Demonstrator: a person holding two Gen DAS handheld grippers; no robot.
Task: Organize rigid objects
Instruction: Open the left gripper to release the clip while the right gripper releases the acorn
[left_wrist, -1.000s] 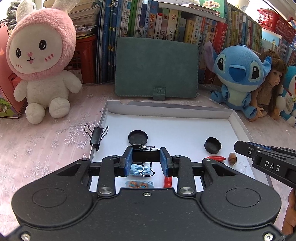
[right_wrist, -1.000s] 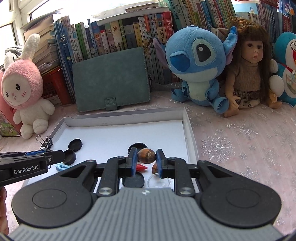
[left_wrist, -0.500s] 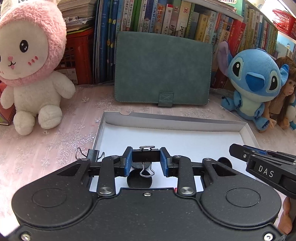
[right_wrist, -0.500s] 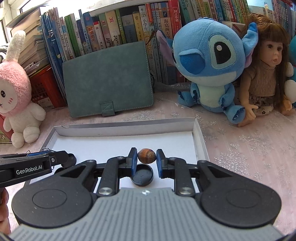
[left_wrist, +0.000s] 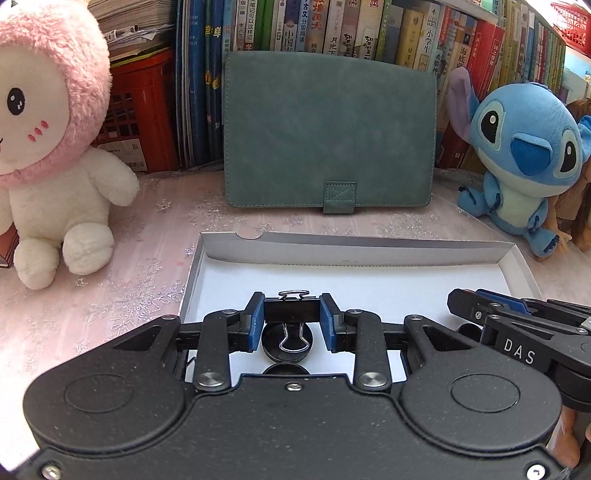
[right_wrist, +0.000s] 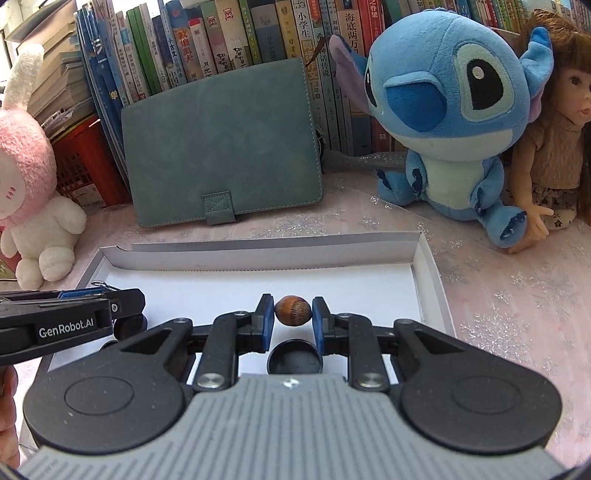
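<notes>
My left gripper (left_wrist: 291, 314) is shut on a black binder clip (left_wrist: 291, 309), its wire loops sticking out above and below the blue pads, held over the white cardboard tray (left_wrist: 369, 251). A black round cap (left_wrist: 275, 349) lies in the tray just below the clip. My right gripper (right_wrist: 293, 312) is shut on a brown hazelnut (right_wrist: 293, 311), above the tray (right_wrist: 258, 253), with another black cap (right_wrist: 294, 358) on the tray floor beneath it. The left gripper (right_wrist: 138, 301) shows at the left edge of the right wrist view; the right gripper (left_wrist: 456, 297) enters the left wrist view from the right.
Behind the tray a green felt case (left_wrist: 328, 133) leans on a row of books (left_wrist: 332, 29). A pink-hooded bunny plush (left_wrist: 48, 147) sits at left, a blue plush (left_wrist: 524, 158) and a doll (right_wrist: 554, 140) at right. The table has a pink snowflake cloth (left_wrist: 110, 280).
Both grippers have moved forward toward the tray's far wall and slightly down, still holding the clip and the nut. The small items at the tray's near side have dropped out of view.
</notes>
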